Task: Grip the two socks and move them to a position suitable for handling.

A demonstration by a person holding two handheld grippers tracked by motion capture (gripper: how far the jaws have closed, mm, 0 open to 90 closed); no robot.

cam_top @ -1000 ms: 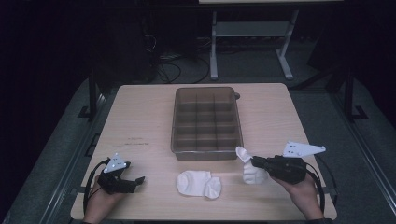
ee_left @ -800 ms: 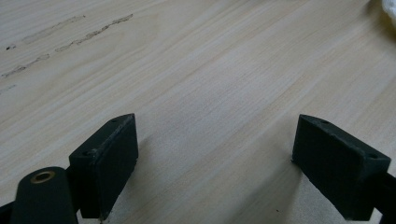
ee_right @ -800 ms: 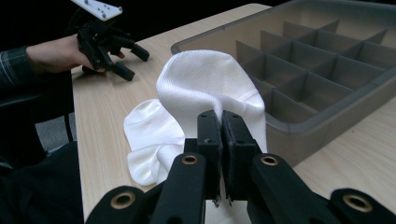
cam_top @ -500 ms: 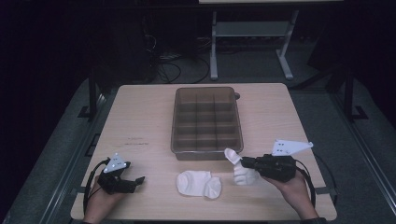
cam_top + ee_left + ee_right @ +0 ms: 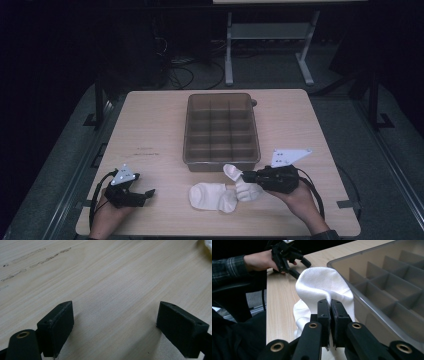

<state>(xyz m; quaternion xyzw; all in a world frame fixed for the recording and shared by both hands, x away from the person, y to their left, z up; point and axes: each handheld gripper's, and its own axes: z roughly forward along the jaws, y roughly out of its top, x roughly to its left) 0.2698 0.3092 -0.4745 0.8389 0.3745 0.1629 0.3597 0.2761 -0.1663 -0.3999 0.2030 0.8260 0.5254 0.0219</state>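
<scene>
A white sock [image 5: 239,182] hangs from my right gripper [image 5: 246,176], lifted a little above the table near its front edge; in the right gripper view the jaws are shut on a fold of this sock [image 5: 324,287] at my right gripper [image 5: 330,304]. A second white sock [image 5: 212,196] lies flat on the table just left of it. My left gripper [image 5: 148,193] rests at the front left of the table, open. The left gripper view has my left gripper [image 5: 115,322] with jaws wide apart over bare wood, nothing between them.
A translucent brown divided tray [image 5: 221,129] with several empty compartments stands at the table's middle; its near rim [image 5: 372,312] is close beside the held sock. The wooden table [image 5: 150,130] has pencil-like marks at its left. A metal stand [image 5: 270,35] is behind the table.
My right gripper has moved left along the front of the table with the sock in it, bringing it next to the flat sock. The left gripper has stayed still.
</scene>
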